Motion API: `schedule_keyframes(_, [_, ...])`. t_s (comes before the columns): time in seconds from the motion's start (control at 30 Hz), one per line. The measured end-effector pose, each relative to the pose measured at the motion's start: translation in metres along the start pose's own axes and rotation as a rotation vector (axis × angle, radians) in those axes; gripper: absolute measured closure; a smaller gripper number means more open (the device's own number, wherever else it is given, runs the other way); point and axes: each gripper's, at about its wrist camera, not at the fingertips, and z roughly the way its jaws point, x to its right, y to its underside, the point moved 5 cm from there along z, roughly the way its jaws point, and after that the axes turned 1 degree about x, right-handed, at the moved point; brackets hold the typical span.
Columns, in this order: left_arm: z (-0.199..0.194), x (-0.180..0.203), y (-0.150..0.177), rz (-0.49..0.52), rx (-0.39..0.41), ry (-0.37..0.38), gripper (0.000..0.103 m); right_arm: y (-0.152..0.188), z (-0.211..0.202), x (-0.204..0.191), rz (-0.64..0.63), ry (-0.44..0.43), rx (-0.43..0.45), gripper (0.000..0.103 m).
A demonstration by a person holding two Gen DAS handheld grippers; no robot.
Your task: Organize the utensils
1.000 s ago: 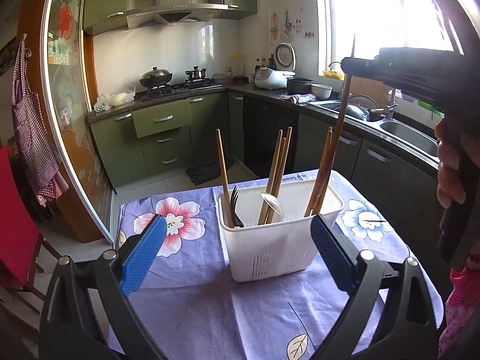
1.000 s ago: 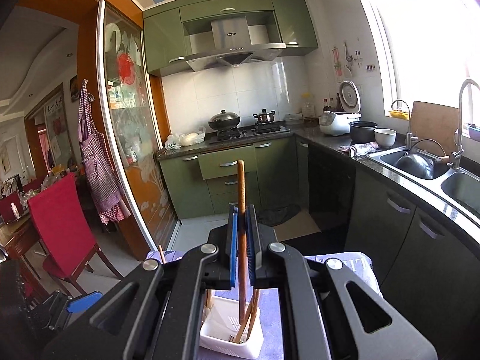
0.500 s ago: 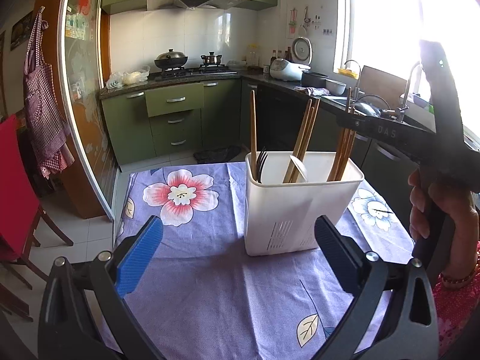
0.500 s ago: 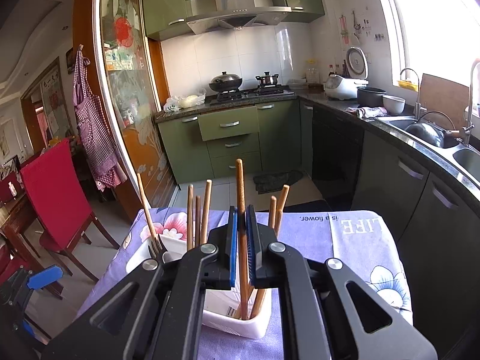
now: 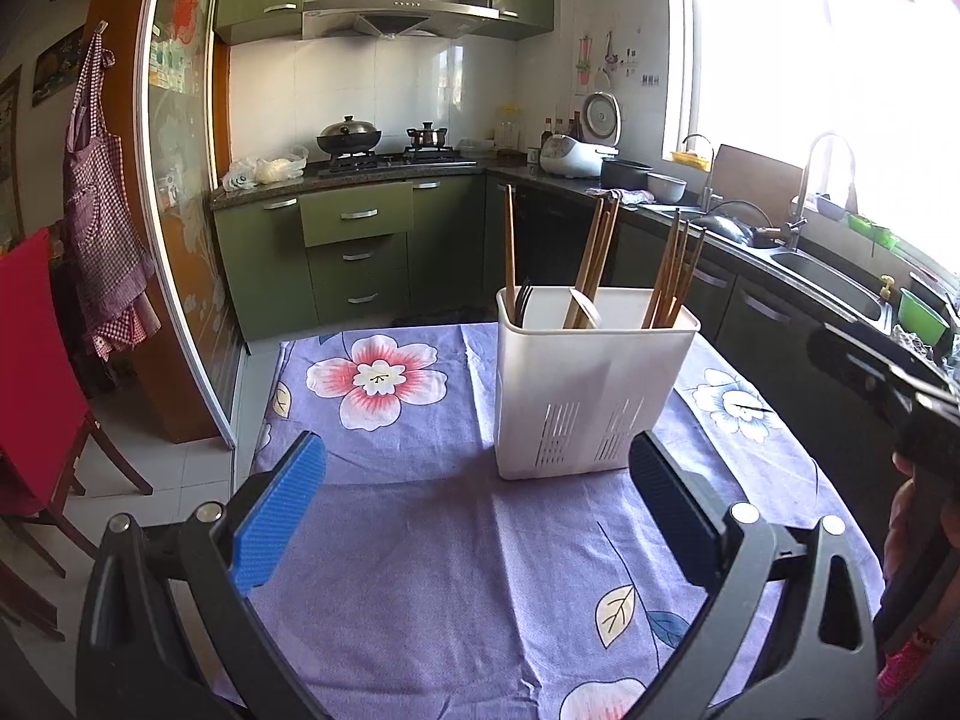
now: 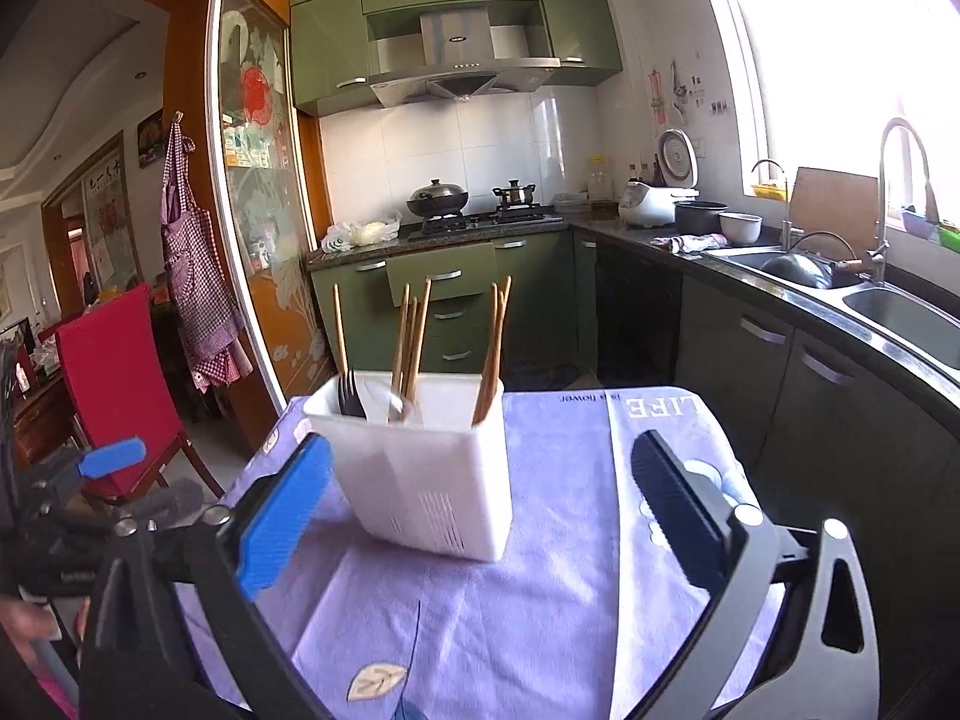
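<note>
Left wrist view: white slotted plastic utensil caddy [image 5: 591,402] upright on purple floral tablecloth [image 5: 420,570], holding wooden chopsticks [image 5: 669,276]; left gripper [image 5: 477,510] released. Right gripper [image 6: 480,510] opening, nothing between ribbed pads.

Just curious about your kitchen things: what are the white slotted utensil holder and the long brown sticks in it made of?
The white slotted utensil holder looks like moulded plastic: matte, slightly translucent walls with cut drainage slots. The long brown chopsticks look like wood or bamboo: plain, warm brown, no shine; which one is unclear.
</note>
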Motion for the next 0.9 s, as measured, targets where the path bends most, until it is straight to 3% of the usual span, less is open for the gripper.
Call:
schedule_keyframes(0.13, [-0.011, -0.003, 0.015, -0.032, -0.009, 0.018, 0.007, 0.040, -0.027, 0.000, 0.006, 0.043, -0.032, 0.004])
schedule_keyframes(0.27, [-0.020, -0.008, 0.029, -0.060, -0.014, 0.016, 0.007, 0.055, -0.051, -0.003, 0.010, 0.067, -0.011, 0.004])
schedule_keyframes(0.6, [-0.038, -0.012, 0.045, -0.030, -0.007, -0.012, 0.007, 0.052, -0.089, -0.012, -0.007, 0.094, 0.036, 0.004])
schedule_keyframes(0.9, [-0.047, -0.019, 0.043, -0.054, 0.012, -0.017, 0.007, 0.046, -0.094, -0.017, -0.012, 0.087, 0.036, 0.004])
